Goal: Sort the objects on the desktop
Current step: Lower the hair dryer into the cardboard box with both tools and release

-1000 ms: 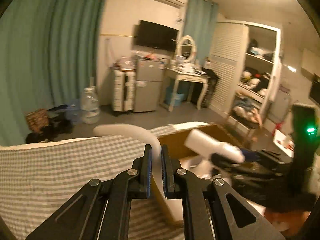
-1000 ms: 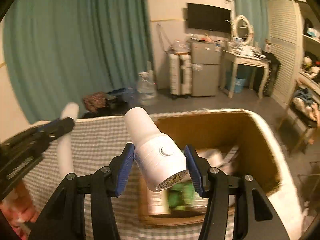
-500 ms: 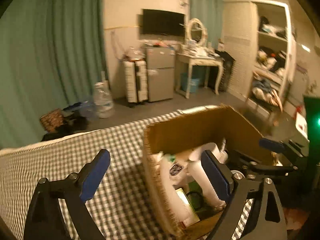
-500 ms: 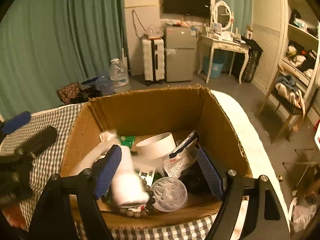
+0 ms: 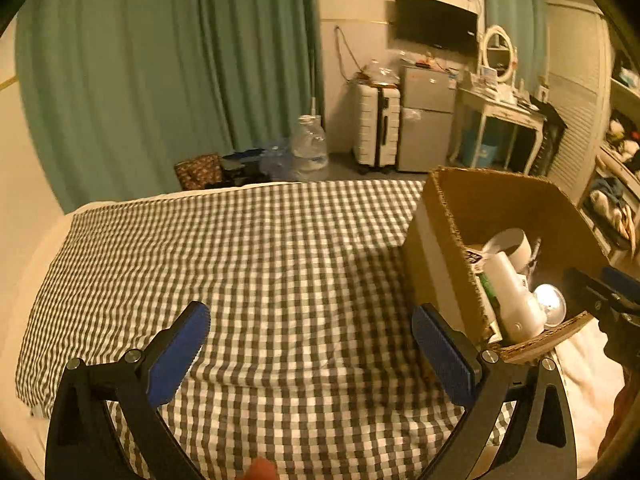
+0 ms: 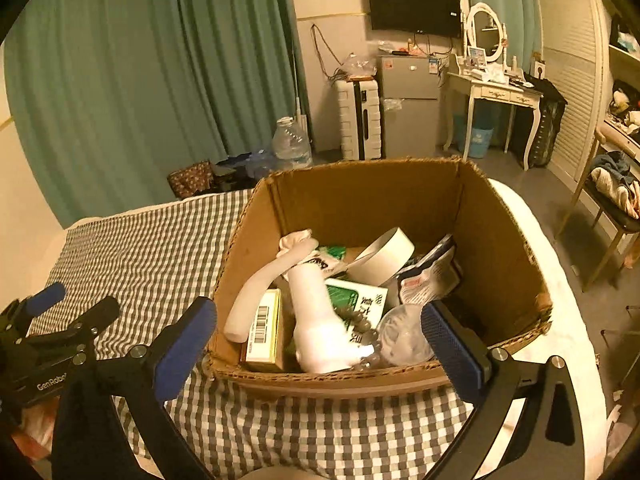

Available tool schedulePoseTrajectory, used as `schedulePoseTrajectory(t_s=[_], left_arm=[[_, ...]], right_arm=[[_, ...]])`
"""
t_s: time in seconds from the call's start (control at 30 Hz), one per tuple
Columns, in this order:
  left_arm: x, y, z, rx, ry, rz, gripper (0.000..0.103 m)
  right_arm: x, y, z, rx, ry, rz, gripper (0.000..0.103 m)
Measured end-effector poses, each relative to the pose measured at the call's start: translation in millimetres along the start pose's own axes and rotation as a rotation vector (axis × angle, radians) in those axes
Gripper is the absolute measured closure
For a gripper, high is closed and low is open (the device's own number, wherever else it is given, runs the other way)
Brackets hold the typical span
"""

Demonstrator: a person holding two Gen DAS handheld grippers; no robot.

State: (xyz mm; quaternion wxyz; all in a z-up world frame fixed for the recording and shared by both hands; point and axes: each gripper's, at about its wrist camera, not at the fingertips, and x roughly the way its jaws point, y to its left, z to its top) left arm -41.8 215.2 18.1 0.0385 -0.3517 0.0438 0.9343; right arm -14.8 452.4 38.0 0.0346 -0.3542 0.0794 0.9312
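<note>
A cardboard box [image 6: 360, 200] stands on the checked cloth [image 5: 240, 260]. Inside lie a white bottle [image 6: 316, 320], a long white sock-like piece [image 6: 256, 292], a white ring [image 6: 386, 256], a green-and-white packet [image 6: 360, 300], a barcoded carton [image 6: 262, 328] and a clear lid [image 6: 400, 336]. My right gripper [image 6: 318, 312] hovers at the box's near rim, jaws opening wide with nothing held between them. My left gripper [image 5: 310, 314] hangs over bare cloth left of the box [image 5: 436, 248], jaws also opening and holding nothing. Each gripper shows in the other's view: left gripper [image 6: 52, 316], right gripper [image 5: 608, 292].
Beyond the table hang green curtains [image 5: 160, 80]. On the floor stand a water jug [image 5: 308, 148], a white suitcase [image 5: 376, 128] and a small fridge [image 5: 426, 120]. A dressing table [image 6: 492, 92] and a chair with clothes [image 6: 616, 196] are at the right.
The right gripper let go of the white bottle, which now lies in the box. The left gripper dropped its long white piece there, opened wide and swung left over the cloth.
</note>
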Motion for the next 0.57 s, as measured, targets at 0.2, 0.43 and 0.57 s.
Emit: schedulePoseTrajectory(t_s=[0.2,0.43,0.57], left_arm=[[-5.9,6.0,5.4,-0.017,-0.021,-0.018,0.0],[-9.2,-2.3,6.8,0.035,-0.043,-0.041,0.0],[-13.4,-8.3,2.5,0.083,-0.081,-0.044,0.0]], right_arm=[[3.0,13.1,-4.1,-0.036,0.01,0.014,0.0],[7.4,13.9,-3.3,-0.03,0.009,0.008,0.0],[5.2,13.3,-2.7,-0.016,-0.005,0.018,0.0]])
